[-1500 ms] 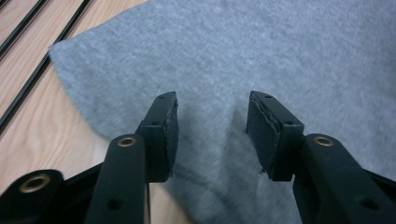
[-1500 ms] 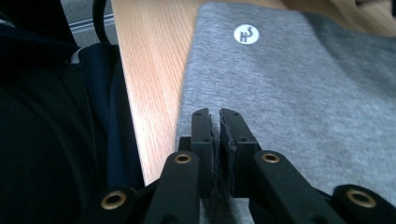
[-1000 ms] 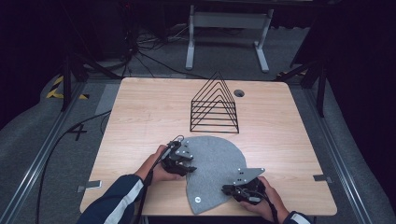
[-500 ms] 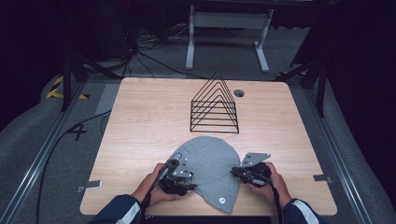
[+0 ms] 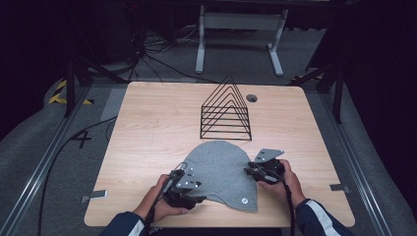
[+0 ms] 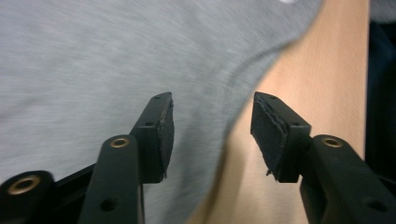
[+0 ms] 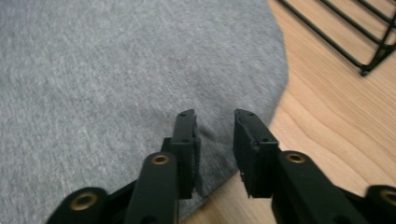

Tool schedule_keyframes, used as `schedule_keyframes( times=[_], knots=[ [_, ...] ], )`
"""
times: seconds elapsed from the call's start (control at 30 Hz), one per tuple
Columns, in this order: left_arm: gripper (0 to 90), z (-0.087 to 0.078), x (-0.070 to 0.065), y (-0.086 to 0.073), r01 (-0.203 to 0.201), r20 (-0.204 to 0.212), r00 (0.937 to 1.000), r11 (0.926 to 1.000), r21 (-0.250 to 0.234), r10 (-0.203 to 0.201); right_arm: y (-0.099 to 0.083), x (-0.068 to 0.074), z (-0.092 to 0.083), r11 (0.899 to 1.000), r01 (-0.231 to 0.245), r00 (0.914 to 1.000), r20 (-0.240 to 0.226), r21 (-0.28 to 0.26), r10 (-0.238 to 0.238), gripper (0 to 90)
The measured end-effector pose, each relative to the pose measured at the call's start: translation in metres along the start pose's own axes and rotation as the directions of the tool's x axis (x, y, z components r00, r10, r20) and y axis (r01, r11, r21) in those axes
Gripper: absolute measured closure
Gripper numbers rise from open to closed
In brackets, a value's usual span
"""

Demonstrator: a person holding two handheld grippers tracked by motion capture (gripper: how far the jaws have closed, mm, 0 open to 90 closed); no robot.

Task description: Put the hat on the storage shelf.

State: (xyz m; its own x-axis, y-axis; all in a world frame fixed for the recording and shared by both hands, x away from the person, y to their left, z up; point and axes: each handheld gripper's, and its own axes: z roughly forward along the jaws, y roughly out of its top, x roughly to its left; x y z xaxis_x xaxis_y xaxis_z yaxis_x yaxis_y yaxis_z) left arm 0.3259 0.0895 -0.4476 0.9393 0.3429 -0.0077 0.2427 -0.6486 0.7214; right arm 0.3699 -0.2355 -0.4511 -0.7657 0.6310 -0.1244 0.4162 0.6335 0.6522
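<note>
Both tools at the grey cloth

Cloth (image 5: 221, 167) flat on tabletop (image 5: 147, 128), near front edge. Left tool (image 5: 194, 199) & right tool (image 5: 252, 172) jaws just opening, released, cloth edge btw each pair.

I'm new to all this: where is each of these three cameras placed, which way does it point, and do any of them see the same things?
High view: fixed above the person's side, looking forward and down on the table; both forearms, the left tool and the right tool show.
Left gripper view: rides the left tool, looking along its open jaws at the grey felt piece.
Right gripper view: rides the right tool, jaws apart over the felt's edge; the black wire rack is beyond.
Shared: all three see felt and tabletop; the high and right gripper views share the rack.
</note>
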Motion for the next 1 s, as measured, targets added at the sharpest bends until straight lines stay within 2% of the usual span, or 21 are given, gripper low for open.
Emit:
schedule_keyframes(
  times=[0.07,0.1,0.13,0.17,0.23,0.27,0.33,0.4,0.43,0.53,0.57,0.63,0.67,0.7,0.8,0.87,0.9,0.93,0.97,1.0],
  knots=[
    [46.7,-0.008,0.008,0.001,0.019,-0.045,0.9988,0.9995,-0.026,-0.021,0.000,-0.002,-0.004,1.000,-0.011,0.9999,0.004,-0.027,0.011,64.2],
    [46.1,-0.012,0.014,0.001,0.027,-0.087,0.9958,0.9992,-0.031,-0.030,0.000,-0.003,-0.006,0.999,-0.019,0.9998,0.002,-0.040,0.019,63.5],
    [45.8,-0.014,0.022,0.000,0.027,-0.137,0.9901,0.9994,-0.021,-0.029,0.000,-0.003,-0.009,0.998,-0.028,0.9996,-0.002,-0.050,0.028,62.9],
    [45.9,-0.014,0.031,-0.003,0.044,-0.164,0.9854,0.9990,-0.009,-0.045,0.000,-0.001,-0.011,0.998,-0.028,0.9996,-0.010,-0.056,0.028,62.5],
    [47.1,-0.010,0.045,-0.010,0.063,-0.191,0.9800,0.9977,0.027,-0.056,-0.002,0.002,-0.012,0.998,-0.022,0.9996,-0.022,-0.055,0.021,62.6],
    [47.4,-0.008,0.050,-0.014,0.077,-0.183,0.9807,0.9962,0.040,-0.069,-0.004,0.006,-0.012,0.999,-0.014,0.9995,-0.030,-0.048,0.013,62.9],
    [49.9,-0.003,0.056,-0.019,0.077,-0.182,0.9815,0.9932,0.087,-0.061,-0.006,0.010,-0.013,0.999,-0.002,0.9993,-0.038,-0.039,0.000,62.8],
    [51.3,0.001,0.058,-0.021,0.114,-0.153,0.9830,0.9910,0.071,-0.102,-0.008,0.012,-0.011,1.000,0.012,0.9993,-0.035,-0.013,-0.012,62.4],
    [52.5,0.003,0.057,-0.019,0.112,-0.138,0.9853,0.9912,0.071,-0.101,-0.010,0.013,-0.011,1.000,0.019,0.9995,-0.027,0.001,-0.019,61.8],
    [52.5,0.011,0.047,-0.012,0.085,-0.104,0.9916,0.9936,0.074,-0.077,-0.015,0.007,-0.013,1.000,-0.004,0.9999,-0.016,0.008,0.004,61.1],
    [52.6,0.013,0.043,-0.010,0.072,-0.080,0.9947,0.9941,0.081,-0.065,-0.017,0.005,-0.014,1.000,-0.010,0.9999,-0.006,0.011,0.010,60.9],
    [53.0,0.016,0.034,-0.005,0.028,-0.044,0.9987,0.9941,0.105,-0.024,-0.021,-0.001,-0.017,0.999,-0.030,0.9995,0.014,0.013,0.030,59.0],
    [52.7,0.017,0.030,-0.003,0.008,-0.040,0.9992,0.9938,0.111,-0.004,-0.023,-0.004,-0.018,0.999,-0.042,0.9989,0.023,0.013,0.042,58.5],
    [51.4,0.017,0.026,0.000,0.000,-0.048,0.9989,0.9918,0.128,0.006,-0.025,-0.007,-0.020,0.998,-0.060,0.9980,0.020,0.012,0.060,58.2],
    [46.4,0.017,0.027,0.003,-0.010,-0.059,0.9981,0.9934,0.114,0.017,-0.028,-0.013,-0.022,0.997,-0.081,0.9962,0.031,-0.001,0.081,56.4],
    [39.3,0.016,0.035,0.006,0.035,-0.090,0.9955,0.9960,0.082,-0.028,-0.027,-0.018,-0.024,0.995,-0.101,0.9942,0.035,-0.026,0.102,53.1],
    [36.0,0.017,0.042,0.008,0.071,-0.101,0.9927,0.9961,0.051,-0.066,-0.025,-0.020,-0.024,0.993,-0.110,0.9930,0.038,-0.040,0.111,51.0],
    [33.9,0.017,0.042,0.008,0.071,-0.101,0.9927,0.9961,0.051,-0.066,-0.022,-0.023,-0.024,0.992,-0.117,0.9920,0.043,-0.048,0.119,49.2],
    [30.2,0.019,0.053,0.013,0.113,-0.139,0.9849,0.9921,0.056,-0.104,-0.018,-0.025,-0.022,0.991,-0.123,0.9914,0.039,-0.060,0.125,47.7],
    [28.1,0.020,0.056,0.014,0.119,-0.146,0.9831,0.9917,0.050,-0.110,-0.015,-0.026,-0.020,0.989,-0.131,0.9906,0.032,-0.064,0.133,47.1]
  ],
)
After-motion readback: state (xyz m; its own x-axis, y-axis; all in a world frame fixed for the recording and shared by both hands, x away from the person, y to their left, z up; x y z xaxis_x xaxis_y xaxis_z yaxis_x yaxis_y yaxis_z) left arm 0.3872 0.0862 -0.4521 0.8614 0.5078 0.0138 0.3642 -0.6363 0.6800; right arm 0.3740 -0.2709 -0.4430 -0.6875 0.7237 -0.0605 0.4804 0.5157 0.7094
